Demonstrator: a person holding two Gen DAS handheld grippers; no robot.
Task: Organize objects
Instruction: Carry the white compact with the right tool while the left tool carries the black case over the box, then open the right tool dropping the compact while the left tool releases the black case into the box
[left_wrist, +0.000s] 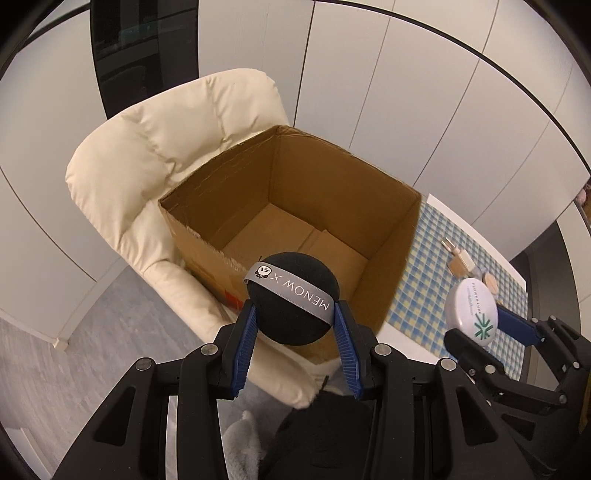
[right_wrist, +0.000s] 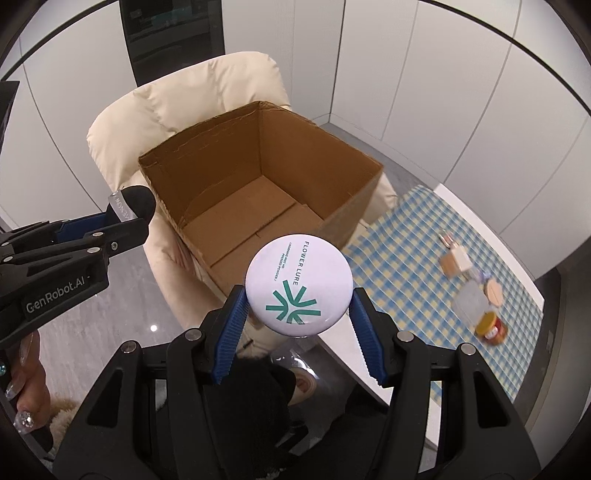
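In the left wrist view, the left gripper (left_wrist: 295, 314) pinches a black round puff (left_wrist: 291, 299) between its blue pads, one pad on each side. A grey ribbon (left_wrist: 291, 291) printed "MENOW X" crosses the puff's face, running from upper left to lower right, so its long axis lies slantwise between the jaws. Straight ahead of the claw, past the puff, stands an open cardboard box (left_wrist: 391, 258), its mouth facing up, set on a cream padded chair (left_wrist: 147, 155). To the right of the claw, the right gripper (left_wrist: 476, 325) clamps a white round compact (left_wrist: 467, 312), seen nearly edge-on with its flat face turned toward the left claw. Beyond it lies a blue-and-yellow checked cloth (left_wrist: 424, 258) with a white plug (left_wrist: 460, 258) on it.

In the right wrist view, the right gripper (right_wrist: 297, 299) squeezes the white round compact (right_wrist: 297, 284) by its rim, flat face toward the camera; the "FLOWER LURE" lettering runs top to bottom. The cardboard box (right_wrist: 354, 199) is just ahead of this claw. To the left, the left gripper (right_wrist: 129, 214) holds the black puff (right_wrist: 138, 201), pointing toward the box. Right of the claw, on the checked cloth (right_wrist: 406, 236), lie the plug (right_wrist: 460, 260) and a small orange-lidded jar (right_wrist: 491, 326), tipped over. A hand (right_wrist: 26, 373) with decorated nails shows at lower left.
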